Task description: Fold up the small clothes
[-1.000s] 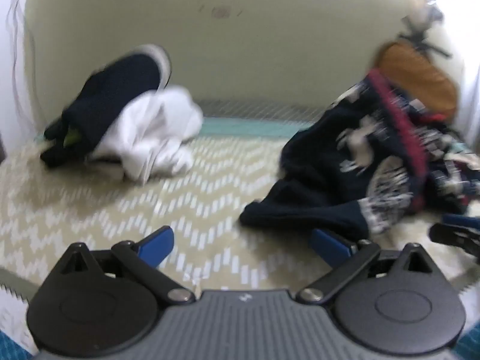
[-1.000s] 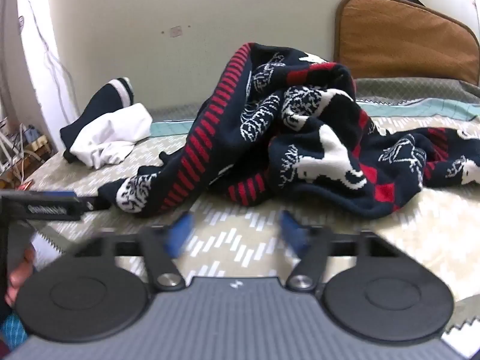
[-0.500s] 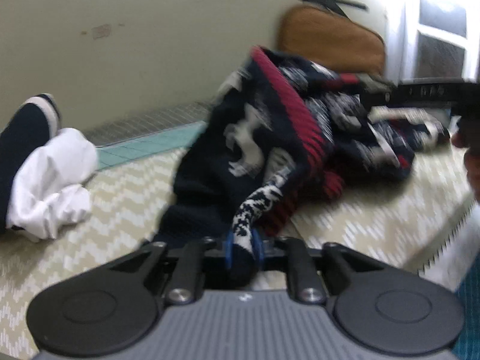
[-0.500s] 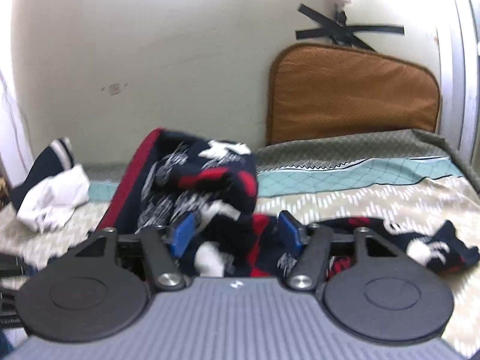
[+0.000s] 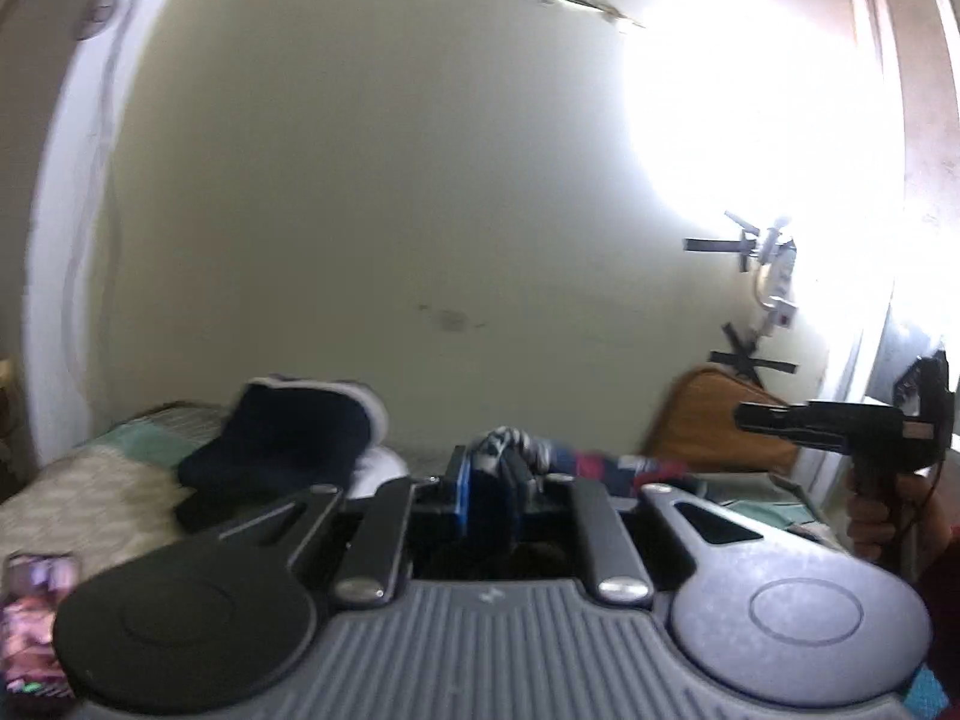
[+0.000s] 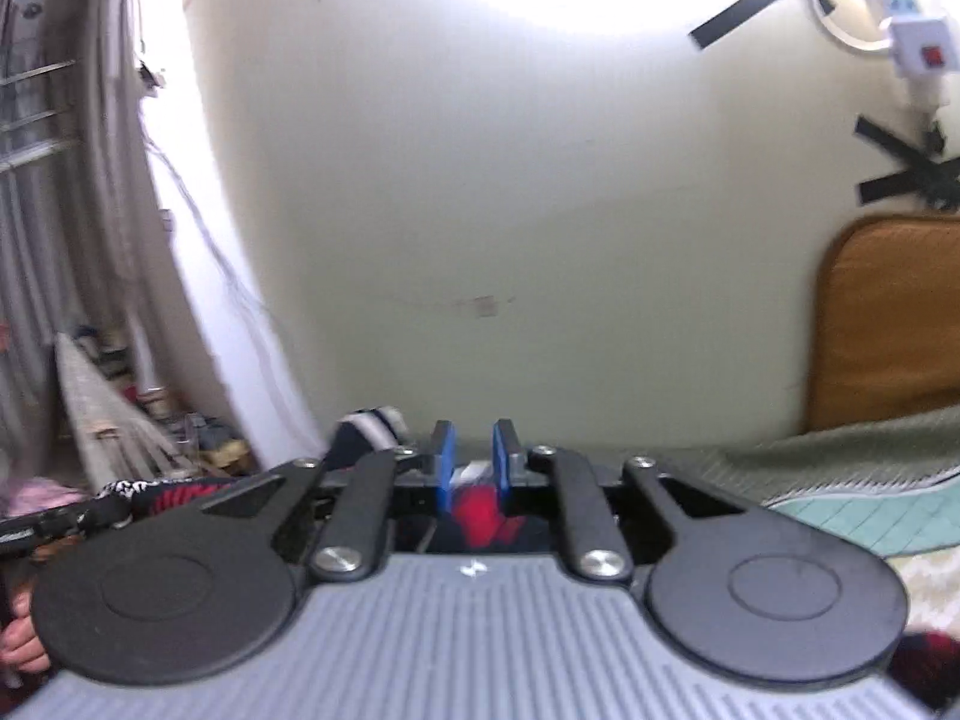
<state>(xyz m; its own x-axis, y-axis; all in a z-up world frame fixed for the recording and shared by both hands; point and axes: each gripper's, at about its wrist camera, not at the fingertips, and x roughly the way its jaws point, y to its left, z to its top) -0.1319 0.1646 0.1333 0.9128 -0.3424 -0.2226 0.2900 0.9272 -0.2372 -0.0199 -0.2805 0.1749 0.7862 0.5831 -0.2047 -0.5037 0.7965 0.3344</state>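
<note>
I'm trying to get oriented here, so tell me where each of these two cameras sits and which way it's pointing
Left wrist: on the left gripper, facing the wall across the bed; its jaws pinch the patterned sweater; the hand with the right gripper shows.
Right wrist: on the right gripper, facing the same wall; sweater between its closing jaws; fingers at lower left.
Shared: sweater, wall, brown headboard.
</note>
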